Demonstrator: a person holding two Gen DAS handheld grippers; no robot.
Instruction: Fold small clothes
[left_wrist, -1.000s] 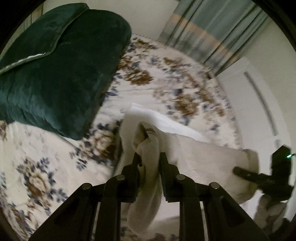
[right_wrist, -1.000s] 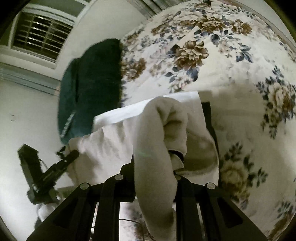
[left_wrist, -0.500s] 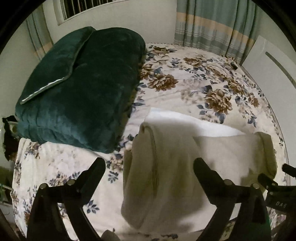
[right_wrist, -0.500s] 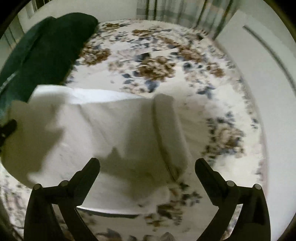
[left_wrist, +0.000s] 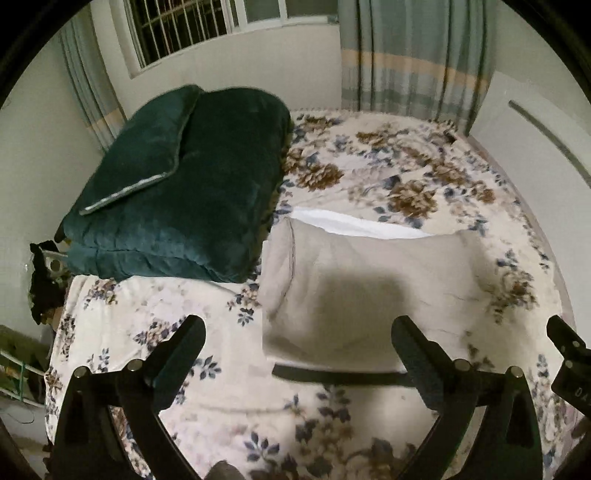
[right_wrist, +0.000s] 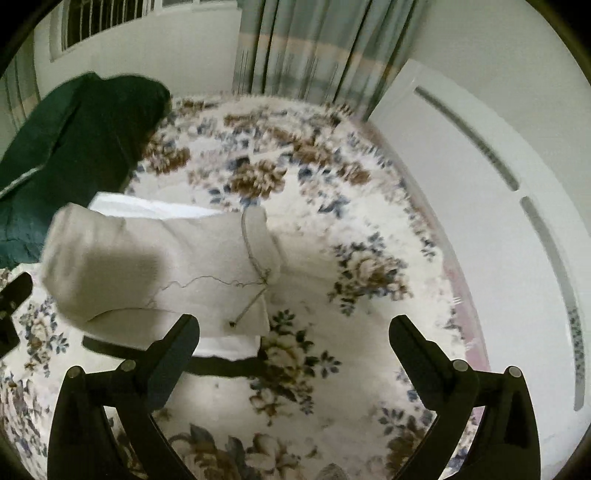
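A folded cream garment (left_wrist: 354, 280) lies flat on the floral bedspread, on top of a white cloth (left_wrist: 354, 225) and a dark strip (left_wrist: 332, 373) at its near edge. It also shows in the right wrist view (right_wrist: 147, 266), with a loose thread across it. My left gripper (left_wrist: 297, 332) is open and empty, raised above and just in front of the garment. My right gripper (right_wrist: 295, 332) is open and empty, to the right of the garment.
A thick dark green folded blanket (left_wrist: 184, 184) lies at the bed's back left, touching the garment's left side. The floral bedspread (left_wrist: 406, 177) stretches behind and right. A white panel (right_wrist: 480, 177) stands along the bed's right side. Curtains (left_wrist: 413, 55) hang at the back.
Both grippers were shut on the cream garment a second ago. They opened, let it drop folded on the bed, and pulled back and up.
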